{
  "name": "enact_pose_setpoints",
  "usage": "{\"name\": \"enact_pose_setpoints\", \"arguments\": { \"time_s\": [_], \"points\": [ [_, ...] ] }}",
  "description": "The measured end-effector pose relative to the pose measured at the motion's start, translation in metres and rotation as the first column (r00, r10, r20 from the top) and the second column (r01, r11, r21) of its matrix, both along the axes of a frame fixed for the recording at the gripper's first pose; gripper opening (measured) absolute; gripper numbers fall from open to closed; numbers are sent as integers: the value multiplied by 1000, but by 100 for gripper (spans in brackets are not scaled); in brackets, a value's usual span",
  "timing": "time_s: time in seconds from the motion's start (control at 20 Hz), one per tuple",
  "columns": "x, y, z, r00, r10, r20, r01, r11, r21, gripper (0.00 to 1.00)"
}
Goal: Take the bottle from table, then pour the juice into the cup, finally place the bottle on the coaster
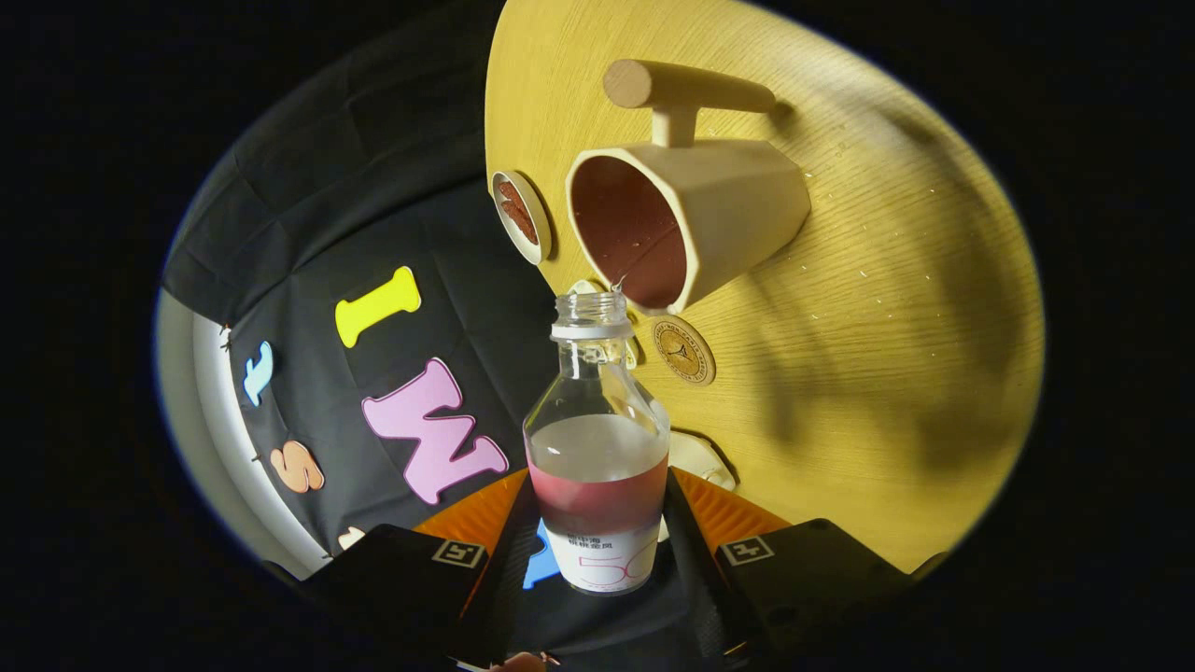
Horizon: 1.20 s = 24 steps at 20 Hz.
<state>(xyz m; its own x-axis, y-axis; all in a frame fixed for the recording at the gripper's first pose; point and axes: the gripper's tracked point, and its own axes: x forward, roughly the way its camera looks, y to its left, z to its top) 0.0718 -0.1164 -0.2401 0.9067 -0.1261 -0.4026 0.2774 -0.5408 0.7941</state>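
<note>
Gripper view: the bottle (597,439) sits clamped between the two fingers, its open mouth at the lip of the cup (686,224).

The gripper (597,551) has both fingers pressed against the bottle's lower sides, so the bottle's long axis runs straight ahead along them. The whole view is rolled, which suggests the bottle is tipped for pouring. Red juice fills the lower part of the bottle, and the cup's inside already shows red liquid. The cup stands on the wooden table (887,308), its handle pointing away from the bottle. A round coaster (683,349) lies on the table just beside the bottle's neck, below the cup, so the placing move looks short. A small dish (521,217) sits beyond the cup.
</note>
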Motion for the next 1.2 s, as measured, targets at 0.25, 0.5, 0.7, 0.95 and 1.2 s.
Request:
{"name": "enact_pose_setpoints", "arguments": {
  "time_s": [0.25, 0.5, 0.7, 0.95, 1.2],
  "points": [
    [9, -5, 8, 999, -51, 3, 51, 997, 51, 76],
    [11, -5, 9, 997, -74, 10, 73, 993, 98, 76],
    [4, -13, 10, 990, -139, 5, 138, 982, 130, 76],
    [6, -31, 14, 970, -243, -5, 239, 951, 196, 76],
    [8, -37, 23, 946, -323, -11, 314, 910, 270, 76]
  ]
}}
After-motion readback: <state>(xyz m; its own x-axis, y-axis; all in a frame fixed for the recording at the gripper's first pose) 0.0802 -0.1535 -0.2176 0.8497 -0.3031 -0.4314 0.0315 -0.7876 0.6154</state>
